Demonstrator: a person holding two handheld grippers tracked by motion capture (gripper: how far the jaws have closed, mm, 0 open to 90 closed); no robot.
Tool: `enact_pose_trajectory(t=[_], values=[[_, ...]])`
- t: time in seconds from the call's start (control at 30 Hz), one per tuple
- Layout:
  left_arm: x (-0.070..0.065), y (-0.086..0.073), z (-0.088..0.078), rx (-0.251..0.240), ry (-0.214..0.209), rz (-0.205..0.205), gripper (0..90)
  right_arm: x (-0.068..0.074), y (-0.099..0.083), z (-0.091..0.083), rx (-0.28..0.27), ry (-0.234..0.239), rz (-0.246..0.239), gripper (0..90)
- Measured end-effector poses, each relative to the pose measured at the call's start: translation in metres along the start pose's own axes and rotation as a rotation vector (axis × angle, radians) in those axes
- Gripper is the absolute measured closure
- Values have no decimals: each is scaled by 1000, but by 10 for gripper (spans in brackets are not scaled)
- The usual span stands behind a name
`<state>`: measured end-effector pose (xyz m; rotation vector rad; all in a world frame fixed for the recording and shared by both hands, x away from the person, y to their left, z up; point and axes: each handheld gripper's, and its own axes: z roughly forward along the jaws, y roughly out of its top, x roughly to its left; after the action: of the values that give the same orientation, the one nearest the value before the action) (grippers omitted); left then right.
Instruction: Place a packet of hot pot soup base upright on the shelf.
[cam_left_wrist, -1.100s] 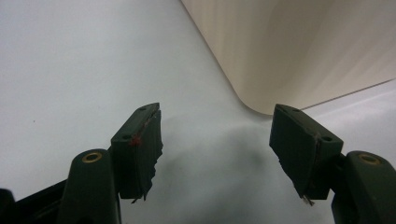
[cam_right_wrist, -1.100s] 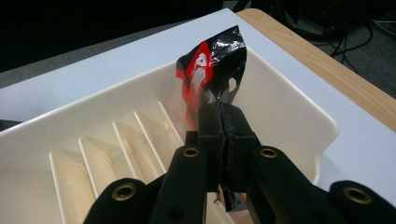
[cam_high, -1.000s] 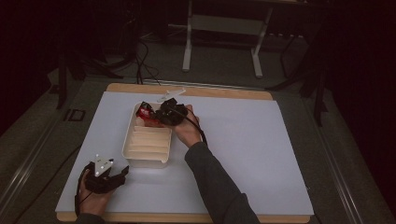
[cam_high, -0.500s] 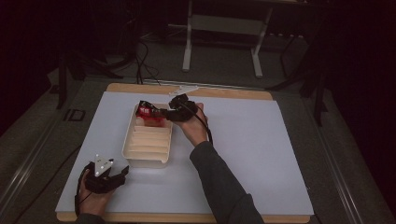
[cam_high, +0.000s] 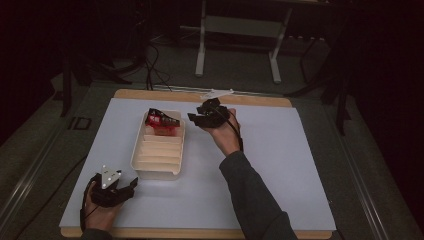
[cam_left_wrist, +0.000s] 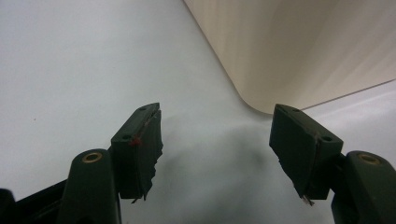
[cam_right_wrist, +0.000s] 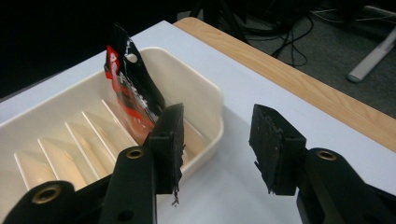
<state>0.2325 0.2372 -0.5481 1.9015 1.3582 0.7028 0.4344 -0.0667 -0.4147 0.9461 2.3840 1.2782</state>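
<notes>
A cream slotted tray (cam_high: 159, 170) lies on the white mat. A red and black packet (cam_high: 161, 121) stands tilted in the tray's far end, also visible in the right gripper view as the packet (cam_right_wrist: 128, 91) inside the tray (cam_right_wrist: 205, 100). My right gripper (cam_high: 196, 119) hovers just right of the tray's far end, open, with nothing between its jaws (cam_right_wrist: 217, 147). My left gripper (cam_high: 131, 184) rests near the mat's front left, open and empty (cam_left_wrist: 215, 154), just short of the tray's near corner (cam_left_wrist: 280, 56).
The white mat (cam_high: 280, 165) covers a wooden table (cam_high: 250, 100) with room to the right of the tray. A small white object (cam_high: 218, 93) lies at the table's far edge. Dark floor, cables and a stand's legs (cam_high: 272, 65) lie beyond.
My right gripper has let go of the packet, opened, and drawn back to the right of the tray. The packet stays in the tray's far end. The left gripper has not moved.
</notes>
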Motion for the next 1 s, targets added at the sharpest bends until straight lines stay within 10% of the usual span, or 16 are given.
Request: enact_pose_trajectory(t=[0.43,1.0], values=[[-1,0,0,1,7,4,347,-15,-16,-36,60,-89,-7,535],[-1,0,0,-1,8,10,349,-8,-67,-42,139,-50,-52,514]])
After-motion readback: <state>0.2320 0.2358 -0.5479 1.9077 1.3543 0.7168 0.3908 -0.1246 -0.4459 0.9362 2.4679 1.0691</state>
